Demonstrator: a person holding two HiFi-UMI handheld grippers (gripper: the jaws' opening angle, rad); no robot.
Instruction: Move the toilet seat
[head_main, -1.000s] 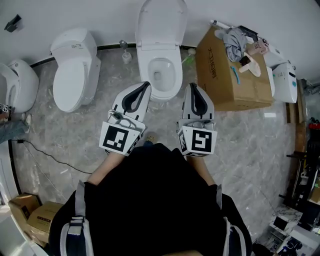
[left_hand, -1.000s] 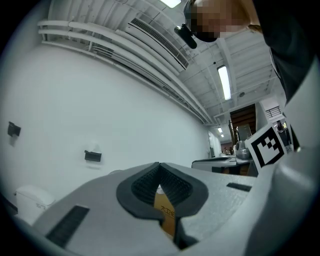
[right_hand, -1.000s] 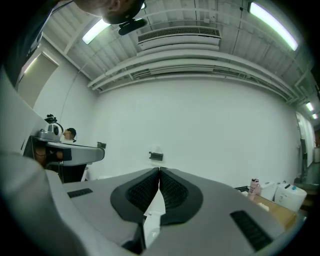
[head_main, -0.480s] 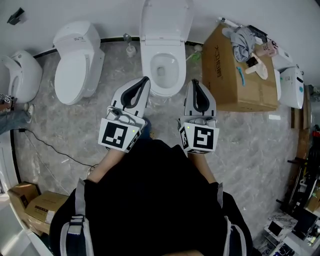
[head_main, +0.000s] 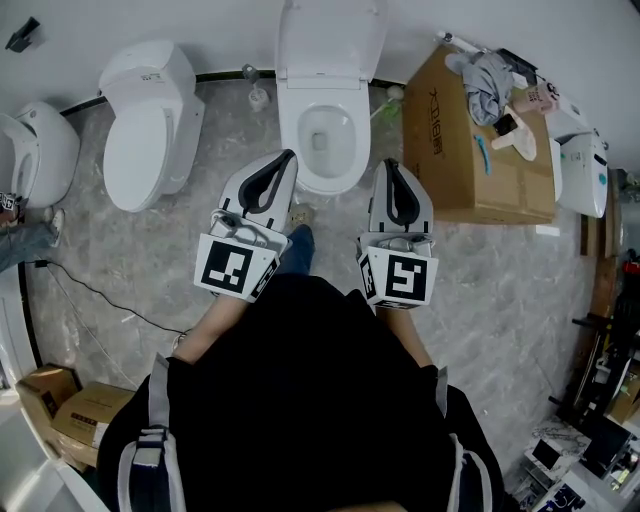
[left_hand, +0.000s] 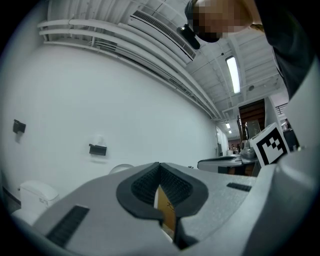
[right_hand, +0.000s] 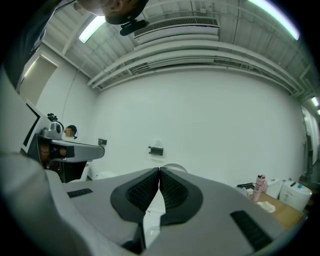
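Jaws on both grippers are sitting closed on nothing. The left gripper (head_main: 289, 156) and the right gripper (head_main: 387, 164) are each showing ribbed dark pads meeting at the tips, with only background showing through the gap below. Judging by that, the person is working through the approach, with nothing touched yet. The next move is probably calling for one pair of jaws to open, reach forward over the bowl and pinch the thin edge of the seat. That edge looks like slick plastic, so a firm, square bite is looking wise before swinging it on its hinge. Grey veined stone floor (head_main: 150, 260) is spreading beneath both pairs of jaws. A white toilet (head_main: 350, 160) is standing just ahead of them, its glossy rounded bowl lying between the two tips. Right of the right jaws a brown cardboard box (head_main: 470, 150) is standing, matte and square-edged. Left of the left jaws a second toilet (head_main: 145, 140) is sitting with its lid down. The toilet seat (head_main: 332, 40) appears to be leaning upright beyond the bowl, farther ahead of the jaws — a smooth, hard white oval. Whether a separate ring is lying on the rim I cannot tell.
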